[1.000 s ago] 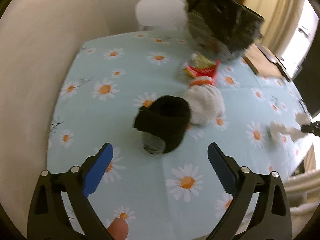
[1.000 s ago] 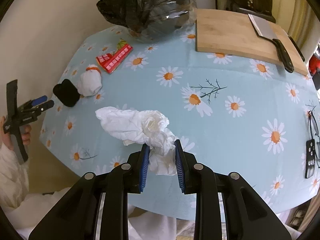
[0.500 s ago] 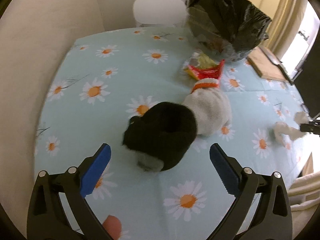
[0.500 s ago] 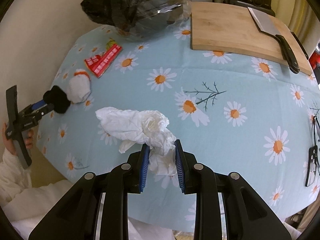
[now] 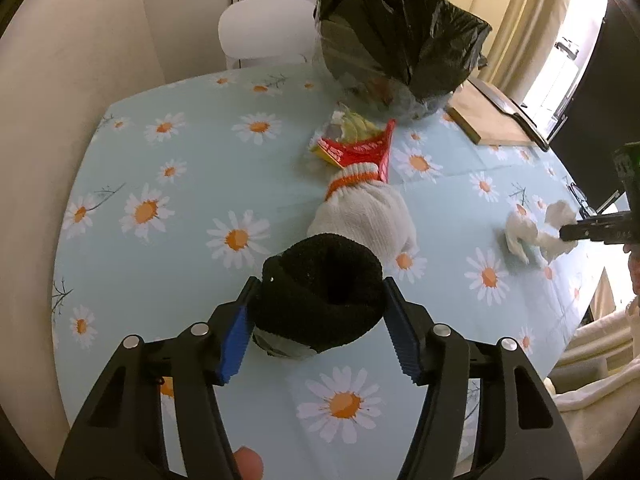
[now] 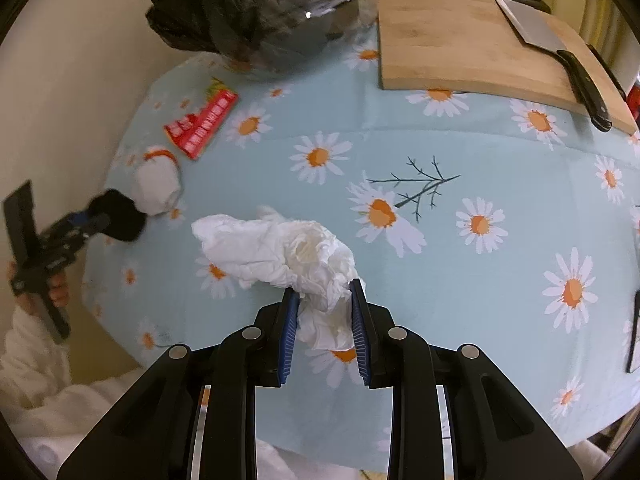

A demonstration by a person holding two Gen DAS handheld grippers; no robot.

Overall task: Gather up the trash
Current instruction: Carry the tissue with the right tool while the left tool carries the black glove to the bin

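Note:
A rolled black sock (image 5: pixel 320 300) lies near the front of the daisy tablecloth (image 5: pixel 160 168). My left gripper (image 5: pixel 320 282) straddles it, jaws closing, with both blue pads against its sides. Just behind the sock lie a white glove with an orange cuff (image 5: pixel 364 216) and a red wrapper (image 5: pixel 356 152). A black trash bag (image 5: pixel 396 44) stands at the back. My right gripper (image 6: pixel 324 304) is shut on the near end of a crumpled white tissue (image 6: pixel 276 248), the rest of which rests on the cloth. In the right wrist view the left gripper (image 6: pixel 96 220) and the sock (image 6: pixel 120 220) show at far left.
A wooden cutting board (image 6: pixel 460 44) with a cleaver (image 6: pixel 560 44) lies at the back right. A dark slim object (image 6: pixel 634 332) sits at the right edge of the table. A white chair (image 5: pixel 268 28) stands behind the table, and a beige wall is on the left.
My left gripper moved forward over the black sock and its jaws came in from wide open to the sock's sides. The right gripper still holds the tissue and has shifted slightly.

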